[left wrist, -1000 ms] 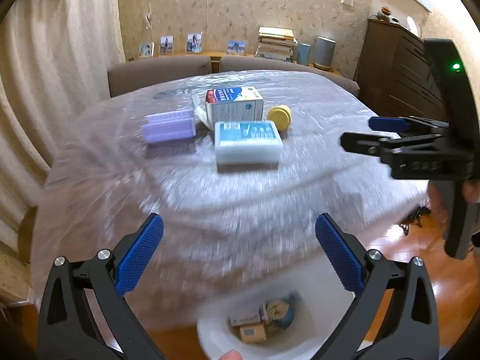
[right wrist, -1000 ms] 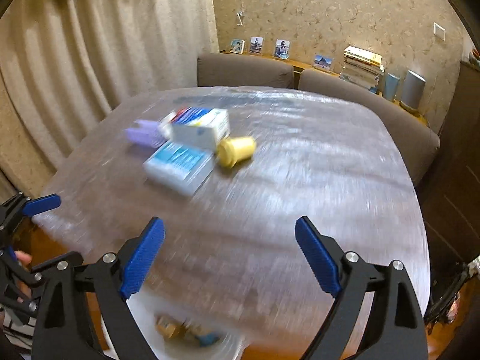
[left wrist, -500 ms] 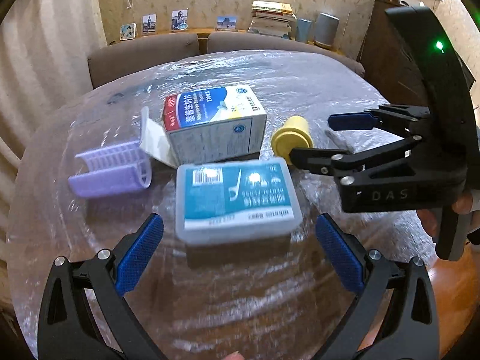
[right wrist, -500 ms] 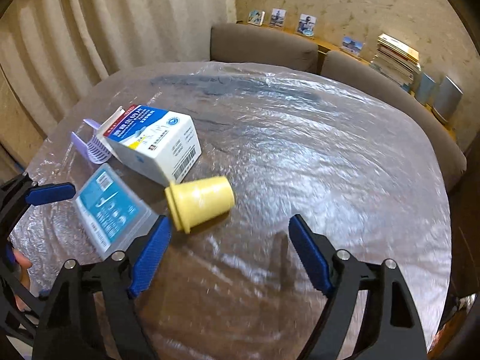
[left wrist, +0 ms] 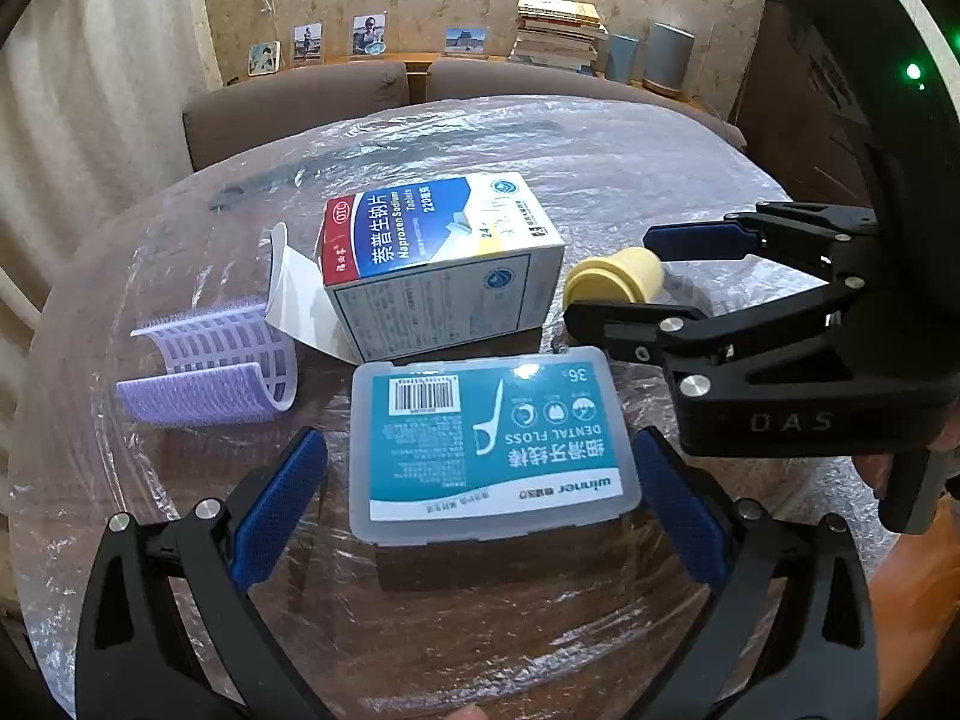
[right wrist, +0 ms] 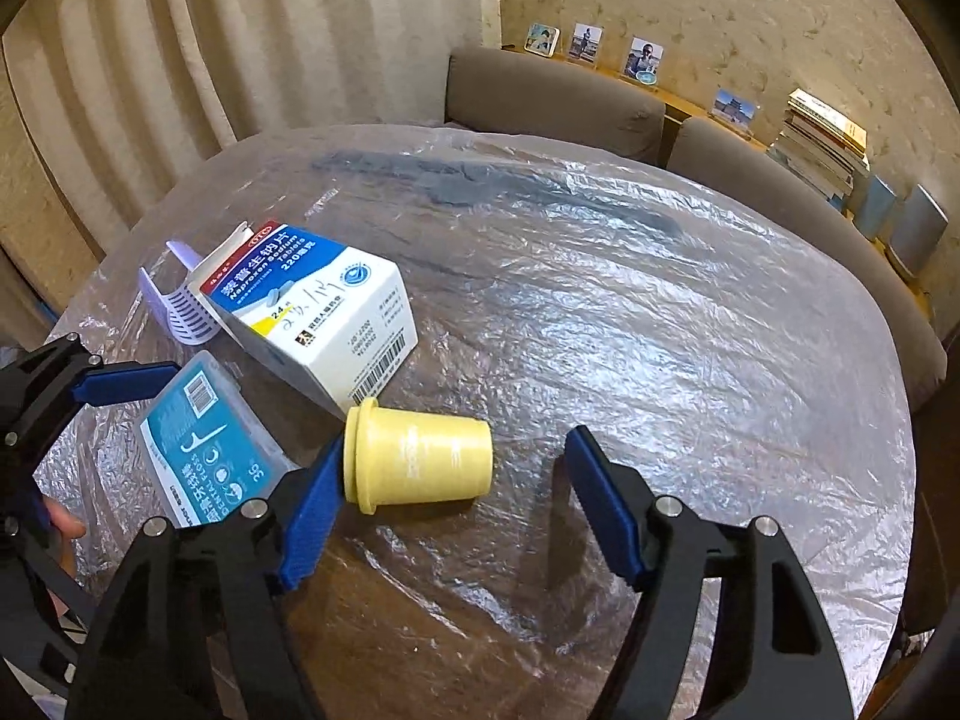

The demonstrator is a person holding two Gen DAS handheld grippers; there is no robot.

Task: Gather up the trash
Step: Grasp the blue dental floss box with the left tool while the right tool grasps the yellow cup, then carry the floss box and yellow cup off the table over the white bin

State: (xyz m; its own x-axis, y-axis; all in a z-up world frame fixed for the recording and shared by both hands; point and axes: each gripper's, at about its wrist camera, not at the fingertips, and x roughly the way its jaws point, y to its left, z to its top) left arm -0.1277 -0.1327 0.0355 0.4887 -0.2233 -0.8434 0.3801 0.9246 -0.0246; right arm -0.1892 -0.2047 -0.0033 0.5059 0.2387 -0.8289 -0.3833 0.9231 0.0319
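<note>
A clear dental floss box with a teal label (left wrist: pixel 492 438) lies flat on the plastic-covered table (left wrist: pixel 456 612). My left gripper (left wrist: pixel 480 504) is open, its blue pads on either side of the box's near end. A small yellow cup (right wrist: pixel 414 462) lies on its side. My right gripper (right wrist: pixel 456 510) is open around it, the left pad close to the cup's rim. The cup also shows in the left wrist view (left wrist: pixel 612 276), between the right gripper's fingers (left wrist: pixel 696 240). An open white and blue medicine carton (left wrist: pixel 438 276) and a lilac plastic mesh piece (left wrist: pixel 210 366) lie behind.
Two brown chairs (left wrist: pixel 294 102) stand at the table's far side. Behind them is a shelf with photo frames (left wrist: pixel 366 36) and stacked books (left wrist: pixel 558 30). A dark cabinet (left wrist: pixel 798 120) stands at the right. Curtains (right wrist: pixel 180 60) hang on the left.
Both grippers have moved forward over the table. The left one now straddles the floss box and the right one straddles the yellow cup. The white bin has dropped out of view.
</note>
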